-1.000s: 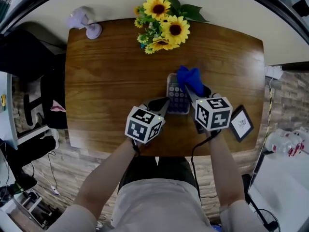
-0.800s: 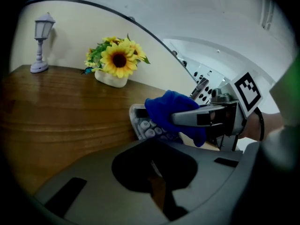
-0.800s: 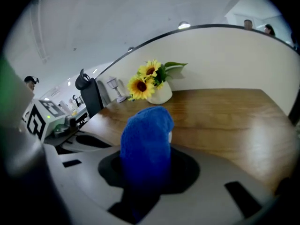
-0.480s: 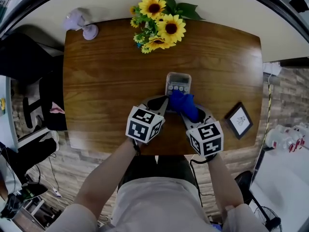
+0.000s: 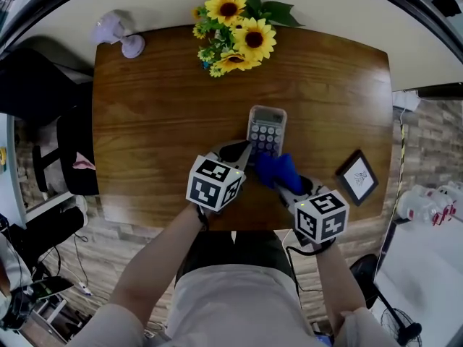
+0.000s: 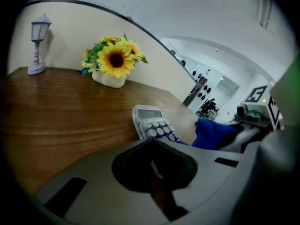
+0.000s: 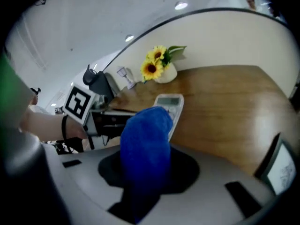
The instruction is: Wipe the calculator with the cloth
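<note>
A grey calculator (image 5: 266, 129) lies flat on the wooden table (image 5: 159, 107), its display at the far end. My left gripper (image 5: 244, 152) is shut on the calculator's near left corner; in the left gripper view its jaws (image 6: 152, 144) hide the near keys of the calculator (image 6: 149, 121). My right gripper (image 5: 284, 184) is shut on a bunched blue cloth (image 5: 276, 168), which hangs over the calculator's near right edge. In the right gripper view the cloth (image 7: 145, 144) fills the space between the jaws and covers part of the calculator (image 7: 169, 102).
A bunch of sunflowers (image 5: 235, 35) in a white pot stands at the table's far edge, a small lilac lamp figurine (image 5: 119, 36) at the far left corner. A small framed picture (image 5: 358, 177) stands near the right front edge. A black chair (image 5: 43, 100) is left of the table.
My right gripper has drawn the blue cloth back toward me along the calculator, from its far end to its near edge. The left gripper has stayed at the near left corner.
</note>
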### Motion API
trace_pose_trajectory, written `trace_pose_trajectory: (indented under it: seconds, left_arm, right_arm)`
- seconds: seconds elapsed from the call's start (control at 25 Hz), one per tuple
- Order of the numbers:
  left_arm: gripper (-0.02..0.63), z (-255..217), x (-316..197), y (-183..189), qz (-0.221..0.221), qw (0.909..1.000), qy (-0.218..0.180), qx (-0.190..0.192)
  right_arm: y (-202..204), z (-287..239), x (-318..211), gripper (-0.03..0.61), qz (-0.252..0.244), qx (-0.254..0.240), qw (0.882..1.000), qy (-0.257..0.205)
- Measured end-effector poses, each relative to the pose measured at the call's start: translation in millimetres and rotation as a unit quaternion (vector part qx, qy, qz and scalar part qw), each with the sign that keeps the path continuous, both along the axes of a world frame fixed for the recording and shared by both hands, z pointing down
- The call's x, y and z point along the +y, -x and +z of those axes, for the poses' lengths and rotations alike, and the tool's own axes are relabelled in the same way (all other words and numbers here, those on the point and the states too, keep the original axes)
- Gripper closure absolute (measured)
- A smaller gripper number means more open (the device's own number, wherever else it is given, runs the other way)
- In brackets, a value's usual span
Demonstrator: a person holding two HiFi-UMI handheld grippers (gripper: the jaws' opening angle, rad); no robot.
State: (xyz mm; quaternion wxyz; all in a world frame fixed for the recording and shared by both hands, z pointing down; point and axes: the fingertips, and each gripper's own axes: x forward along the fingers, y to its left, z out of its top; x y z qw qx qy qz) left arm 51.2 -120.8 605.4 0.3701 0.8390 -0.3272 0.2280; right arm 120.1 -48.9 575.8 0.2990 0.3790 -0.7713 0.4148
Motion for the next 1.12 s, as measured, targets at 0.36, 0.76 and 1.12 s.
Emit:
trace_pose_trajectory:
  seconds: [0.36,0.76,1.12]
  left_arm:
    - [0.611,0.1,0.0,-0.2,0.001,1.0,-0.003,0.004]
    - [0.611,0.2,-0.6,-0.4,0.005,0.9999,-0.003,0.012]
    - [0.611,0.3,0.0,-0.3,0.014,0.9998,-0.013,0.008]
  right_arm:
    - [-52.0,-40.3,-130.7,0.456,0.147,0.07,0.971,-0.174]
    - [27.7,7.3,-121.1,0.456,0.043,0.05,0.988,-0.139]
    - [46.8,8.9,-54.9,0.459,0.021,0.005,0.996,-0.083]
